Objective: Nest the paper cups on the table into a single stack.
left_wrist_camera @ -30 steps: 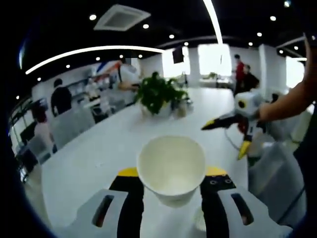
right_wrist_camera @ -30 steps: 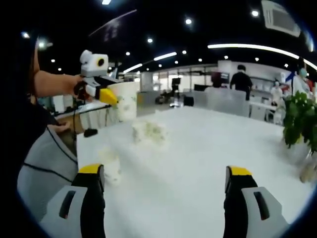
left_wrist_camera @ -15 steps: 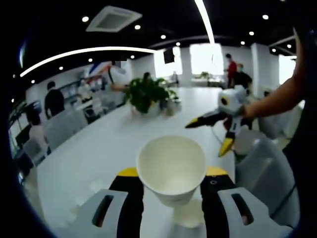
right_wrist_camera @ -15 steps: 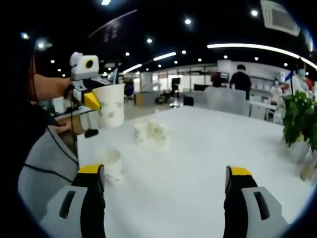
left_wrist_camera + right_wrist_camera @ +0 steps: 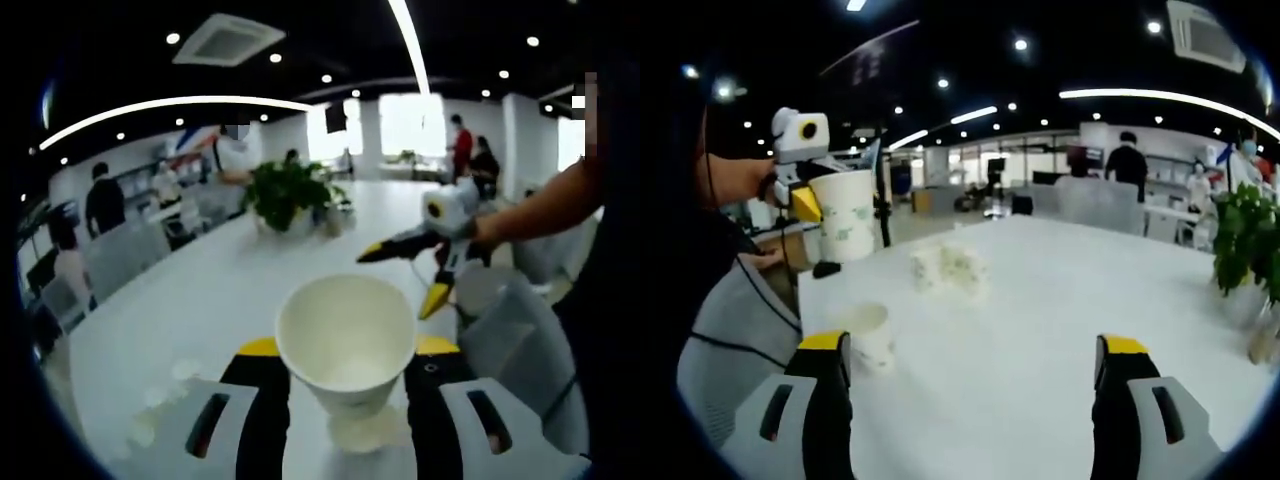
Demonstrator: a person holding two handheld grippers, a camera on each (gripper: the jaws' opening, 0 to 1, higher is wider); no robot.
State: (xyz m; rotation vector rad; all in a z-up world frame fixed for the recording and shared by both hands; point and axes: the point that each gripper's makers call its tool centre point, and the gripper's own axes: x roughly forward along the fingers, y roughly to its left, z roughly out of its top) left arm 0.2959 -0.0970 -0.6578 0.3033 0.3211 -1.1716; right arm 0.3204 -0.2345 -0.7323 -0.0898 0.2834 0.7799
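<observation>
My left gripper (image 5: 345, 352) is shut on a white paper cup (image 5: 346, 330), held upright above the table. Just under it a second cup (image 5: 366, 432) stands on the white table (image 5: 230, 300). In the right gripper view the same held cup (image 5: 845, 215), with a green pattern, hangs in the left gripper (image 5: 806, 198) above and slightly left of the standing cup (image 5: 870, 336). More patterned cups (image 5: 946, 268) lie farther out on the table. My right gripper (image 5: 975, 370) is open with nothing between its jaws; from the left gripper view it (image 5: 396, 284) hovers over the table's right side.
A potted plant (image 5: 290, 195) stands mid-table, also at the right edge as the plant (image 5: 1248, 245). Small pale blurred things (image 5: 160, 390) lie at the table's left edge. A person's arm (image 5: 530, 205) holds the right gripper. Grey chairs (image 5: 520, 340) and several people stand around.
The left gripper has carried its cup sideways and a little lower, ending over the standing cup, which now shows beneath it. The right gripper has stayed open and nearly still.
</observation>
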